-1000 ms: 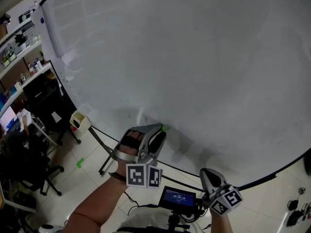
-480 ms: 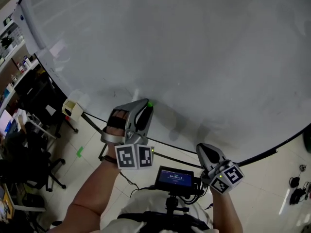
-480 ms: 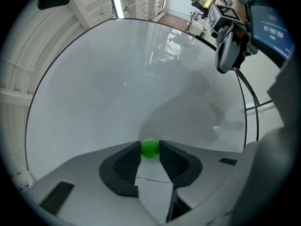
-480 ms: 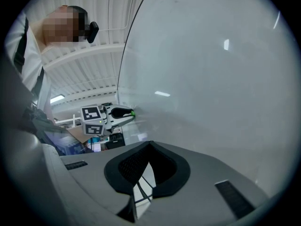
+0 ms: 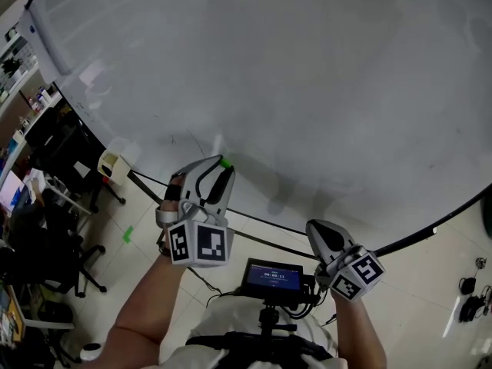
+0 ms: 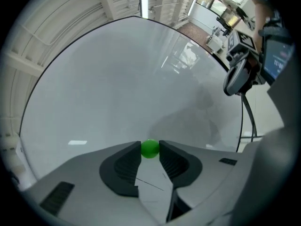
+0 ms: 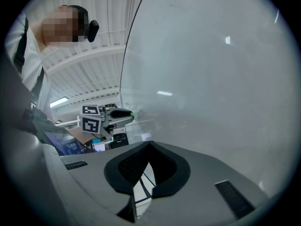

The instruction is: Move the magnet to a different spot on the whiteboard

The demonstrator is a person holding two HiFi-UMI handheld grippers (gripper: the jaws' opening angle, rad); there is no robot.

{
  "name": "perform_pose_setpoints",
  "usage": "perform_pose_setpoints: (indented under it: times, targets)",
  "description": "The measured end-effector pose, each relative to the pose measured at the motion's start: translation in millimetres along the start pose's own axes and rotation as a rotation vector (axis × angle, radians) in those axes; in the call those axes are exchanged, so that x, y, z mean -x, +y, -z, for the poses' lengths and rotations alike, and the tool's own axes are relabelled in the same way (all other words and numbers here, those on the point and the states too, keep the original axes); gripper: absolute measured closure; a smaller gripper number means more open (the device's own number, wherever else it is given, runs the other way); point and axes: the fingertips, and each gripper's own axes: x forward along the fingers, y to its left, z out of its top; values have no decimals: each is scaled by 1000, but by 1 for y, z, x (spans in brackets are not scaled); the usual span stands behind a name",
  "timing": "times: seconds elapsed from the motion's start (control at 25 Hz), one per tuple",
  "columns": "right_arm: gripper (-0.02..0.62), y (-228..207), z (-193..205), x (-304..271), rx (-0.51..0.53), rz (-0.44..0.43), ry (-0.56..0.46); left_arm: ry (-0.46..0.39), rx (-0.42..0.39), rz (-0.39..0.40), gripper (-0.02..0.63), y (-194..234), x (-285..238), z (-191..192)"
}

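The left tool (image 5: 222,167) has just been closing and pinches the small green magnet (image 6: 150,148) between its jaw tips, right against the lower part of the whiteboard (image 5: 307,75). The right tool (image 7: 150,144) has its jaws together with nothing between them. It is off to the right, near the board's bottom edge.

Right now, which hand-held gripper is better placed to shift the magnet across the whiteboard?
Left. The left hand-held gripper has just closed its jaws on the magnet at the whiteboard; the right hand-held gripper is shut, empty and off to the side.
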Motion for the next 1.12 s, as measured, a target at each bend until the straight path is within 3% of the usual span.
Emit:
perform_pose_setpoints:
  times: [0.16,0.44,0.52,0.88,1.12]
  targets:
    - [565,0,4,12,-8,-32,7,9,220,81,468,-20,16,2]
    - [565,-2,6,36,-17,-100,34,-75,641,222,468,-70,44,-4]
    - [565,-3,7,44,-21,-119,46,-89,725,254,468,-90,54,-10]
    - [565,4,21,69,-36,-181,84,-149,846,362,469,-155,97,-26]
    - [565,17,30,71,-37,-163,81,-194,926,421,469,-163,115,-20]
